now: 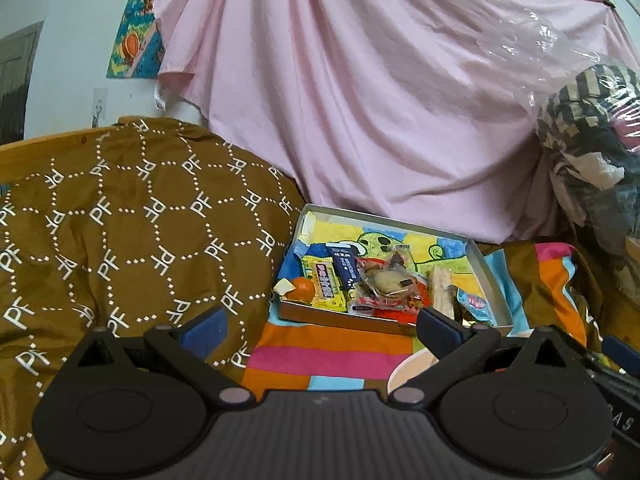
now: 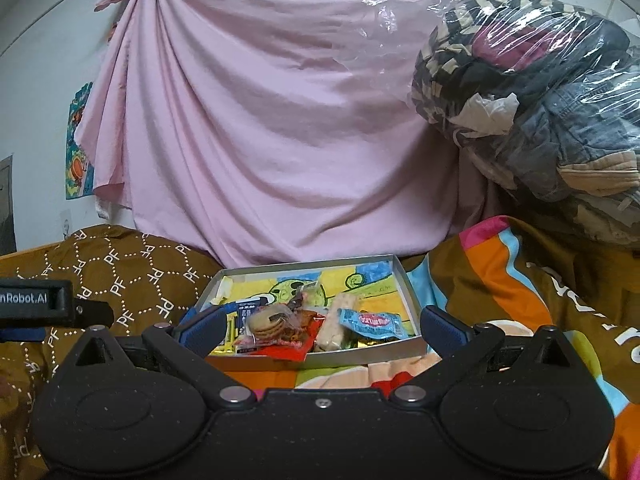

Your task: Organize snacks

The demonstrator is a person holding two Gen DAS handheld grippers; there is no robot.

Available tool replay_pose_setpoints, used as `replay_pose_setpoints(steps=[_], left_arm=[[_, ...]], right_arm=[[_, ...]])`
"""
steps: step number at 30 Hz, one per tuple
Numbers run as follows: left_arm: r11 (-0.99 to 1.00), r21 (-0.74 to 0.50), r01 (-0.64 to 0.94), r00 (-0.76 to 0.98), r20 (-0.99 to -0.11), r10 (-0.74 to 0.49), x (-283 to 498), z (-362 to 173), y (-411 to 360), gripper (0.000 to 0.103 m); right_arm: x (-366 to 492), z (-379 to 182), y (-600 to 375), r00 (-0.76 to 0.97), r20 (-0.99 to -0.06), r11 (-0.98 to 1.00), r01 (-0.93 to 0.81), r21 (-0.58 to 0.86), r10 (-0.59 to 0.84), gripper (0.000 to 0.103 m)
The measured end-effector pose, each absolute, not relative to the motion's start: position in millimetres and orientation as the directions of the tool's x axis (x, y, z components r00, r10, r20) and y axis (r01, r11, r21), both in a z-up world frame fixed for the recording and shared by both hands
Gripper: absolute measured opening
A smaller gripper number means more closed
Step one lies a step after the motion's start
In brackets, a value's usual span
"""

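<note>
Snack box [image 2: 412,304]: on the bed's striped blanket, wrappers heaped.
Left gripper [image 1: 320,326]: jaws apart, empty.
Right gripper [image 2: 320,326]: jaws apart, empty.
Advice: lift one top packet cleanly.

White "PF" repeats across the brown cloth [image 1: 132,216]; the left tongs' body [image 2: 32,300] reads "nRobot.AI".

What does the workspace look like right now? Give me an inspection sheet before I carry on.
Surface: striped colourful blanket beside a brown PF-patterned cover.
Job's things: shallow box holding snacks, among them a cookie pack, a blue wrapper, a yellow bar and an orange.
Clutter: plastic-wrapped bundle of clothes.
Grippers: left gripper and right gripper, jaws wide apart, holding nothing.
Cables: nothing seen.
Surroundings: pink sheet hung behind; poster on the wall.
</note>
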State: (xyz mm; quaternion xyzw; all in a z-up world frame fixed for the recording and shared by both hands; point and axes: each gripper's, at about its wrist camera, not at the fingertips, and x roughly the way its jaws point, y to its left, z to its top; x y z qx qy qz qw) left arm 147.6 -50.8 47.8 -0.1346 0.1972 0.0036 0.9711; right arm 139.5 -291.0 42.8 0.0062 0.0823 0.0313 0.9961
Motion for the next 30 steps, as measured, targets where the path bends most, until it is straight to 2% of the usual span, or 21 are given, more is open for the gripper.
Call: replay_pose_setpoints(steps=[18, 30], left_arm=[[0.973, -0.226, -0.05, 0.927, -0.373, -0.039, 129, 25, -40, 0.103], [0.982, -0.177, -0.06, 0.93, -0.368, -0.01, 121, 14, -37, 0.103]], right_arm=[[120, 28, -280, 0.986, -0.161, 0.999, -0.05, -0.018, 0.047, 0.102], [111, 18, -273, 0.98, -0.191, 0.998, -0.058, -0.026, 0.052, 0.102]])
